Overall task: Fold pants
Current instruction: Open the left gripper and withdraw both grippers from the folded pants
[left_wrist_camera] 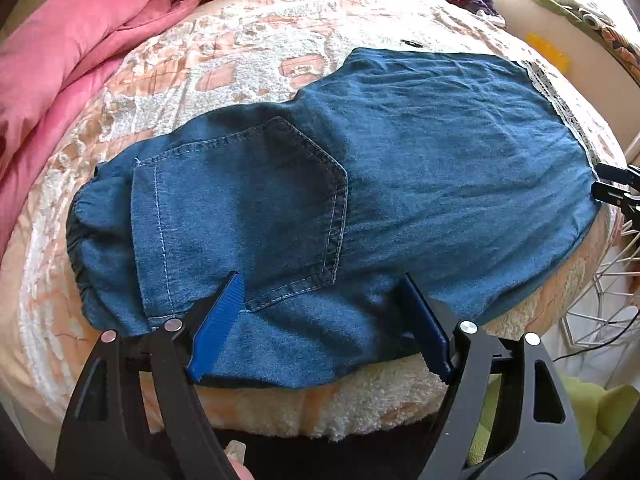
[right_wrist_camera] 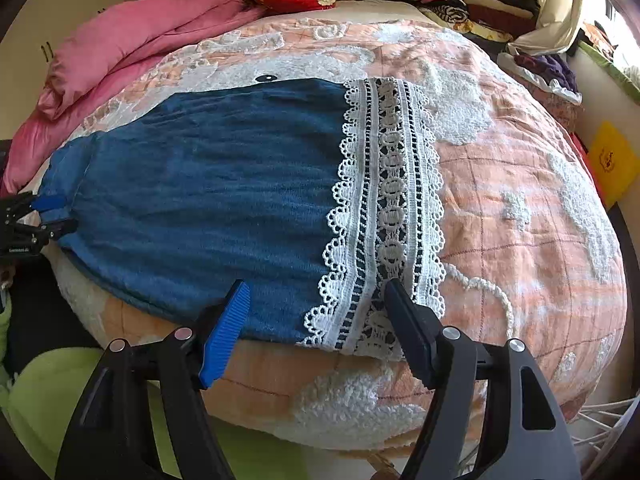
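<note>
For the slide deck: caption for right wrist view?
Open right gripper over the lace hem of blue pants on a bed.

Left gripper [left_wrist_camera: 320,292]: tilted steeply downward, jaws spread wide, ribbed blue pads [left_wrist_camera: 218,320] facing inward, nothing pinched between them. Right gripper [right_wrist_camera: 316,300]: same downward tilt, jaws likewise parted, its pads [right_wrist_camera: 226,332] clamping nothing, well apart from the left.

Blue pants [left_wrist_camera: 360,184] lying flat along bedspread's [left_wrist_camera: 248,52] near edge, left gripper [left_wrist_camera: 320,292] standing wide over pocket hem, pads not pressing
</note>
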`<state>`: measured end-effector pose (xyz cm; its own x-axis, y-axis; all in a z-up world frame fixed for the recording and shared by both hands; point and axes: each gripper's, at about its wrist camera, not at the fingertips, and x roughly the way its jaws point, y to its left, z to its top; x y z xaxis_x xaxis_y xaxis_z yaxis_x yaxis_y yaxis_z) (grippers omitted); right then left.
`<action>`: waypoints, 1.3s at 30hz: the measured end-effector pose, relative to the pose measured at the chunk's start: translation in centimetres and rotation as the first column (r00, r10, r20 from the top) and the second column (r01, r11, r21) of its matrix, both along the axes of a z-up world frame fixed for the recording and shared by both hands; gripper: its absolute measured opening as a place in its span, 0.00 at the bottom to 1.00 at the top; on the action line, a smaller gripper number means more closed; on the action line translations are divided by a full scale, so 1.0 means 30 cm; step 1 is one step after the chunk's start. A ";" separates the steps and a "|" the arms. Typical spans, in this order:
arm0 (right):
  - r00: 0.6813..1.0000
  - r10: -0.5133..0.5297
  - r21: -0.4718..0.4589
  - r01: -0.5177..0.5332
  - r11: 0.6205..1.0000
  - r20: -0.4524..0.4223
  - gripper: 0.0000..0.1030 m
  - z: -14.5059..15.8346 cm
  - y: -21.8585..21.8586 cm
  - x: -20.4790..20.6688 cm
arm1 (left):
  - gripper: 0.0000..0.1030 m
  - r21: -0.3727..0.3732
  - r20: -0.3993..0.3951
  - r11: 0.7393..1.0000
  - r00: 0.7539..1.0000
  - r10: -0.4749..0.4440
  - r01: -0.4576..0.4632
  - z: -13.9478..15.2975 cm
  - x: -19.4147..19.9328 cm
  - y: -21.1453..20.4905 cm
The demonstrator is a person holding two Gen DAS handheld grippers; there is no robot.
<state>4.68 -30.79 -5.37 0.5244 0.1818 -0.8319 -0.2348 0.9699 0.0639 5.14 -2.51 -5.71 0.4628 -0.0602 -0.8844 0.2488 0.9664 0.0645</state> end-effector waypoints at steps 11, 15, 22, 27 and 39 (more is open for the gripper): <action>0.999 -0.027 0.085 0.024 0.996 0.033 0.74 0.089 -0.011 -0.047 | 0.79 -0.024 0.066 1.000 0.998 -0.018 0.019 0.092 -0.039 -0.029; 0.997 -0.043 0.100 0.037 0.994 0.060 0.75 0.131 -0.026 -0.068 | 0.86 -0.041 0.099 0.999 0.995 -0.018 0.022 0.146 -0.058 -0.039; 0.989 -0.081 0.126 0.066 0.990 0.125 0.86 0.206 -0.080 -0.103 | 0.90 -0.043 0.141 0.998 0.990 -0.029 0.035 0.217 -0.078 -0.076; 0.982 -0.108 0.146 0.086 0.986 0.153 0.86 0.232 -0.123 -0.123 | 0.90 -0.036 0.167 0.997 0.984 -0.054 0.061 0.262 -0.076 -0.132; 0.973 -0.135 0.182 0.101 0.978 0.188 0.86 0.252 -0.181 -0.186 | 0.90 -0.041 0.184 0.990 0.975 -0.126 0.135 0.323 -0.032 -0.319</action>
<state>-0.92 -36.23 2.20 0.7020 0.2386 -0.6710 -0.1441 0.9703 0.1943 4.17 -12.07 3.99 0.5997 -0.1755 -0.7808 0.3620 0.9296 0.0691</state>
